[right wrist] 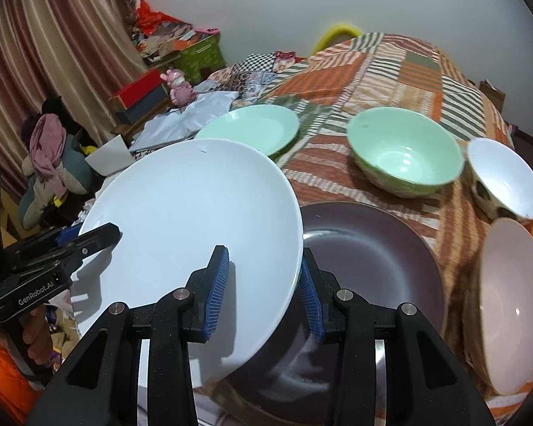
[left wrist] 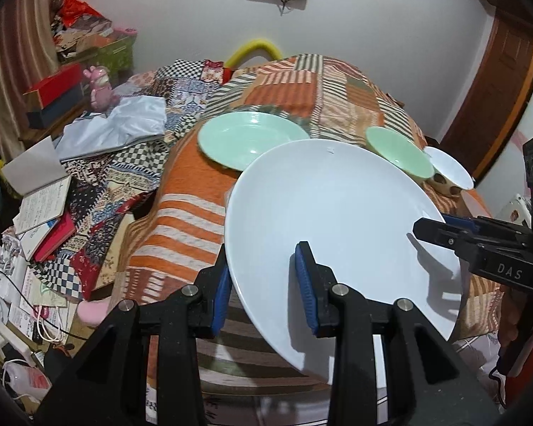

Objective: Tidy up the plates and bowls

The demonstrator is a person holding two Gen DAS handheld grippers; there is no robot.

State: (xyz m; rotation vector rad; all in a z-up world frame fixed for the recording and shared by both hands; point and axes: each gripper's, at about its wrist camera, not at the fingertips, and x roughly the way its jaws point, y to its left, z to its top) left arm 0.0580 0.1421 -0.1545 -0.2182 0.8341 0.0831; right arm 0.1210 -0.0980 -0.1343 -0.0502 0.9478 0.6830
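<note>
Holding the big white plate [right wrist: 195, 220] by its near rim, your left gripper [left wrist: 263, 289] and right gripper [right wrist: 264, 293] each pinch an edge. It hangs tilted above the dark plate [right wrist: 373, 259]. It's smooth, slippery and breakable, so grip firmly.

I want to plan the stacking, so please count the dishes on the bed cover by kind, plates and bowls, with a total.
Plates: 3 — large white plate, round mint-green plate, dark brown plate.
Bowls: 3 — mint-green bowl, white bowl with dark spots, pale pink bowl.
Total: 6
</note>
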